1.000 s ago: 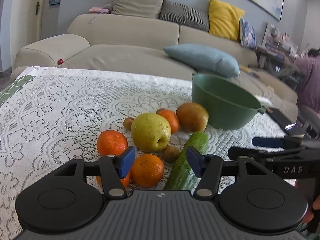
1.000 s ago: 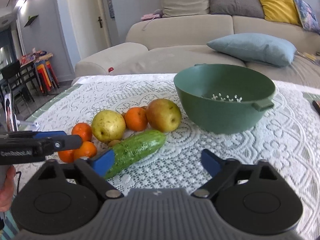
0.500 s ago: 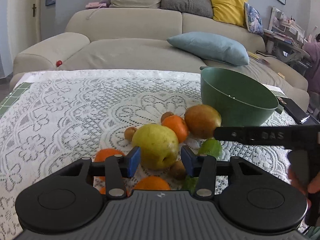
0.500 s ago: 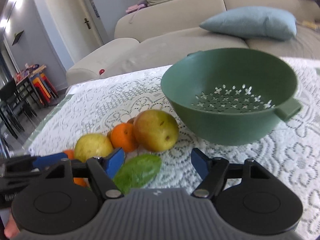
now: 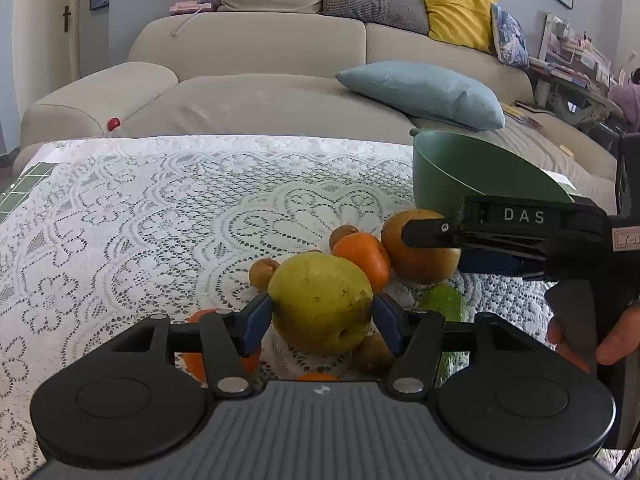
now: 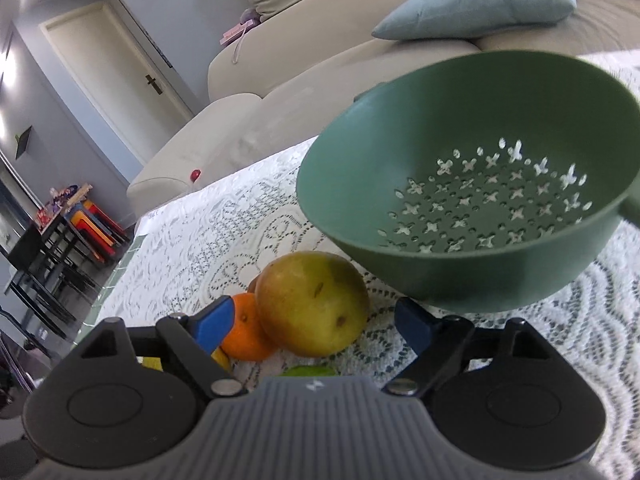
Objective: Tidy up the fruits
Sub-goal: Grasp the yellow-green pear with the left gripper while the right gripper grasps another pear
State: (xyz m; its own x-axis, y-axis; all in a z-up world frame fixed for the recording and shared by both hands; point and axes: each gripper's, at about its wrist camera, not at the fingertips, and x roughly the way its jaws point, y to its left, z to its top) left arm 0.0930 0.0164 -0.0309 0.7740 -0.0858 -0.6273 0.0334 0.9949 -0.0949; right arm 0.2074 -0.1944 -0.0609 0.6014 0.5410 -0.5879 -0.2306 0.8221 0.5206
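Here a lace tablecloth (image 5: 160, 216) covers the table before a beige sofa (image 5: 256, 64). Since earlier, the left gripper (image 5: 322, 316) reopened, jaws flanking the yellow pear (image 5: 320, 304); the right gripper (image 6: 312, 326), widened again, brackets the brown pear (image 6: 312, 304) beside the colander (image 6: 460, 176), gripping nothing.

beige sofa (image 5: 256, 92), blue pillow (image 5: 424, 92), yellow cushion (image 5: 460, 8), white door (image 6: 116, 76)
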